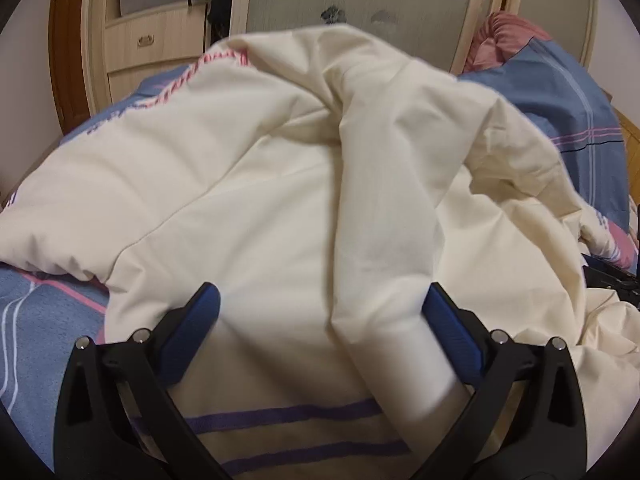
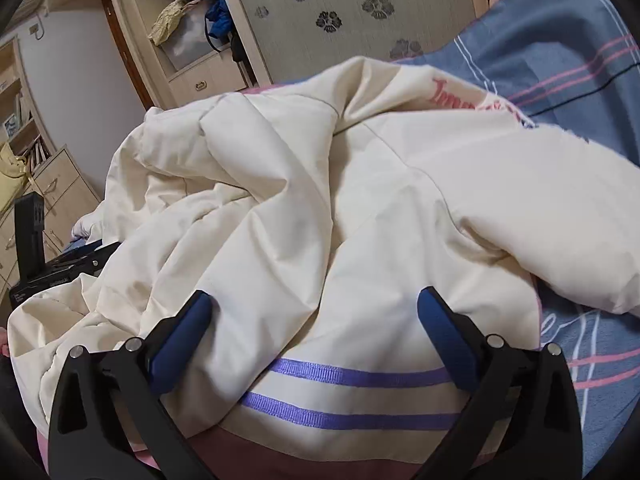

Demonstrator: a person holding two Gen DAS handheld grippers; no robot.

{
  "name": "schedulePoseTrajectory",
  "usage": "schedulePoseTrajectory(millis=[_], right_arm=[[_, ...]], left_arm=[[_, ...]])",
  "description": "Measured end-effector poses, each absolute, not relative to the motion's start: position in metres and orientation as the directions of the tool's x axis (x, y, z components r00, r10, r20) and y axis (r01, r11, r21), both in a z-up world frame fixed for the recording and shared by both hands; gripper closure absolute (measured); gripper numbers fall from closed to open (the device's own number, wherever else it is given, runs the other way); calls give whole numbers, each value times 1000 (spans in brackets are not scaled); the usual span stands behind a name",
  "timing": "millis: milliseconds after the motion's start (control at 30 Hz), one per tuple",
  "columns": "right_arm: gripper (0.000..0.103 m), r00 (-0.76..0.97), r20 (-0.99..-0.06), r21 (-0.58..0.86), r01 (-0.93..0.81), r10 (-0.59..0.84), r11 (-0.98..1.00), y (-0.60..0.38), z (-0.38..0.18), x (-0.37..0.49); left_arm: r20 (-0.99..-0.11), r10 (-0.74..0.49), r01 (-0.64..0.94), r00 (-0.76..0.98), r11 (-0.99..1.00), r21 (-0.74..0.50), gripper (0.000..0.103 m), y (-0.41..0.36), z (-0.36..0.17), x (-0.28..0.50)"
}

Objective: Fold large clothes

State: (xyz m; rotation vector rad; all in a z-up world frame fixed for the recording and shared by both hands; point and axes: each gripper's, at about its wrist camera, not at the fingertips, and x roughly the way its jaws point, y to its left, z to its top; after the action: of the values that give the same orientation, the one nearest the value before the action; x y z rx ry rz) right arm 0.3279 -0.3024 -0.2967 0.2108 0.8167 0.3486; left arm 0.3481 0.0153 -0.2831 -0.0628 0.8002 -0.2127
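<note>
puffy cream jacket [image 1: 256, 184] rumpled on striped bedsheet [image 1: 44, 320], both grippers' fingers [image 2: 180, 344] spread, empty

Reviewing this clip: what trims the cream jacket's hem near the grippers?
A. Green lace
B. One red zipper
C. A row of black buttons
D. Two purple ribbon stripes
D: two purple ribbon stripes run across the cream jacket just above its pink hem band, between the open right gripper; the left wrist view shows them too.

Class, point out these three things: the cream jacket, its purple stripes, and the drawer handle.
cream jacket [image 1: 240, 184]: left wrist view, smooth back panel.
purple stripes [image 2: 360, 376]: right wrist view, upper stripe near the hem.
drawer handle [image 1: 146, 41]: left wrist view, its middle.
</note>
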Motion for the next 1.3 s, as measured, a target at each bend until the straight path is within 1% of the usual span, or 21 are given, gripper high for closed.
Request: schedulePoseTrajectory(millis=[133, 267, 367, 533, 600, 633, 667, 700, 733, 767, 800, 833, 867, 900, 967, 1000, 1033, 1100, 1167, 1233, 1300], right_arm=[[1, 559, -712, 385, -196, 425, 902, -309, -301, 343], [1, 490, -818, 200, -249, 301, 948, -280, -290, 352], [1, 457, -837, 159, -324, 301, 933, -269, -286, 366], [1, 457, -787, 236, -398, 414, 887, -276, -281, 379], [1, 532, -743, 205, -397, 406, 895, -286, -273, 363], [1, 555, -758, 131, -387, 344, 913, -284, -262, 362], [1, 597, -747, 51, -387, 292, 921, -280, -244, 361], [1, 703, -665, -25, -359, 253, 933, -277, -220, 355], [1, 822, -528, -72, -293, 213, 953, -275, -199, 343], [1, 884, -428, -81, -244, 187, 966, -273, -188, 334], [1, 926, -334, -59, -205, 174, 977, -269, -180, 326], [1, 922, -332, -38, -223, 198, 974, -264, -181, 324], [1, 897, -378, -37, -261, 229, 965, -257, -184, 329], [1, 845, -470, -65, -322, 256, 945, -244, -195, 337], [1, 770, -614, -199, -365, 175, 909, -214, -229, 356], [1, 754, -645, -253, -361, 122, 898, -204, -246, 364], [1, 738, -668, -267, -362, 100, 893, -201, -262, 374], [1, 700, -705, -200, -345, 110, 917, -206, -276, 389], [1, 704, -703, -164, -302, 104, 939, -217, -269, 392], [1, 762, -647, -215, -203, 16, 955, -222, -253, 388], [1, 760, -646, -253, -127, -70, 959, -220, -242, 402]], left_arm=[[-752, -179, 155, 634, 983, -103, 2, 9, -287, 363], [-817, -113, 157, 566, 987, -28, 2, -5, -288, 381], [-860, -129, 196, 495, 980, -34, 2, -6, -284, 399], [-892, -155, 308, 425, 951, -18, 2, -12, -274, 419], [-813, -193, 292, 550, 956, -30, 2, -5, -266, 404], [-797, -177, 314, 578, 949, 17, 2, -9, -261, 400], [-798, -95, 334, 595, 932, 138, 2, -19, -253, 401], [-710, 72, 257, 700, 903, 345, 2, -34, -235, 397], [-597, 151, 172, 788, 877, 449, 2, -44, -220, 388], [-524, 124, 147, 843, 882, 447, 2, -52, -204, 378], [-531, 51, 182, 846, 908, 378, 2, -53, -196, 376], [-549, -58, 239, 834, 935, 263, 2, -53, -190, 375], [-561, -183, 297, 808, 947, 120, 2, -52, -189, 378], [-568, -239, 315, 787, 948, 38, 2, -55, -193, 384], [-632, -242, 284, 736, 958, -36, 2, -63, -215, 403], [-655, -223, 261, 722, 965, -41, 2, -65, -230, 410], [-680, -203, 241, 705, 970, -40, 2, -64, -244, 419], [-733, -191, 220, 652, 974, -59, 2, -57, -272, 433], [-718, -211, 212, 663, 973, -89, 2, -53, -270, 432], [-695, -203, 170, 690, 978, -118, 2, -49, -260, 428], [-732, -176, 112, 658, 984, -136, 2, -52, -253, 449]])
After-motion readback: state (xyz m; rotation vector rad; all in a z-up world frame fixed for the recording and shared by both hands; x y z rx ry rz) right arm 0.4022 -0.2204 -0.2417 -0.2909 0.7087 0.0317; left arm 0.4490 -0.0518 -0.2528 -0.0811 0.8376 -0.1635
